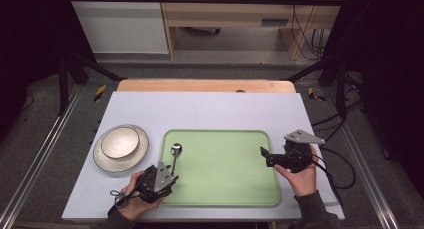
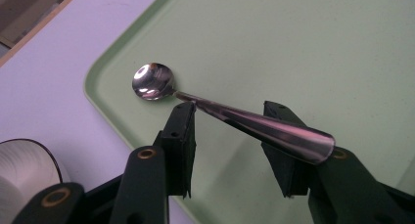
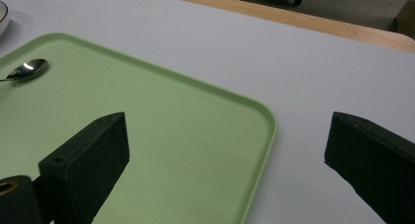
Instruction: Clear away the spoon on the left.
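A metal spoon [image 1: 175, 156] lies at the left end of the green tray [image 1: 220, 189], bowl end away from me. My left gripper [image 1: 172, 176] stands at the tray's near left corner, over the spoon's handle. In the left gripper view the spoon [image 2: 244, 119] runs slantwise through the gap between the jaws of the left gripper [image 2: 228, 109]; the pads stand apart from it and the handle's end lies above the right-hand jaw. My right gripper [image 1: 263, 156] hovers open at the tray's right edge. Its jaws [image 3: 227, 121] straddle the tray's rim [image 3: 271, 126] with nothing between them.
A white bowl [image 1: 120, 141] sits on a plate [image 1: 131, 159] on the white mat, left of the tray. The tray's middle and right part are bare green. A wooden table edge [image 1: 205, 85] runs along the far side, with dark frame rails beyond both sides.
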A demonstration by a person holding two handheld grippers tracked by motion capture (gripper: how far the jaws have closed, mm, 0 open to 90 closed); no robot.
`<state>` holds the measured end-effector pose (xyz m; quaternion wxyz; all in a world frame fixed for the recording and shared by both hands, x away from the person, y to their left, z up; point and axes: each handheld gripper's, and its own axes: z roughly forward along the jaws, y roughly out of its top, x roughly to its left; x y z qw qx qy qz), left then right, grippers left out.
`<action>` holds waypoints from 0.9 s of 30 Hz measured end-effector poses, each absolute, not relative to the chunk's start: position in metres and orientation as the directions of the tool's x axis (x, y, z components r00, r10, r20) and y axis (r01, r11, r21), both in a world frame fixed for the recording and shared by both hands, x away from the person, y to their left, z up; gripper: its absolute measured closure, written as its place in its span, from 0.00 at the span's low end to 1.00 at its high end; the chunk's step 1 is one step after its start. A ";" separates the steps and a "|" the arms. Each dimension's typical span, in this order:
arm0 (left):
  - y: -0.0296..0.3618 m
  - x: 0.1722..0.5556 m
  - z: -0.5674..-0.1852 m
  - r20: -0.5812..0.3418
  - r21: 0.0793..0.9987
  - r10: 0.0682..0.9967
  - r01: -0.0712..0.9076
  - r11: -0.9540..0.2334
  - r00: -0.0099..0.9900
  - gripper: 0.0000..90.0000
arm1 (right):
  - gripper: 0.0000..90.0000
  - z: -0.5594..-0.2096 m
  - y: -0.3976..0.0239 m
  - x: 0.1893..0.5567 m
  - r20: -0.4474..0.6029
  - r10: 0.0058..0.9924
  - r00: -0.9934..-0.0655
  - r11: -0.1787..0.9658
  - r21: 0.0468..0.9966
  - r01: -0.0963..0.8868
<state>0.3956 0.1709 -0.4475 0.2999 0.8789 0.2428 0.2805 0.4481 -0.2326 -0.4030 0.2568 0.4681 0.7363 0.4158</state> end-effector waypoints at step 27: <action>0.168 0.393 -0.453 0.315 0.636 0.569 0.276 -0.721 0.760 0.40 | 0.03 -0.403 -0.233 0.448 0.007 0.902 -0.432 0.221 0.852 0.475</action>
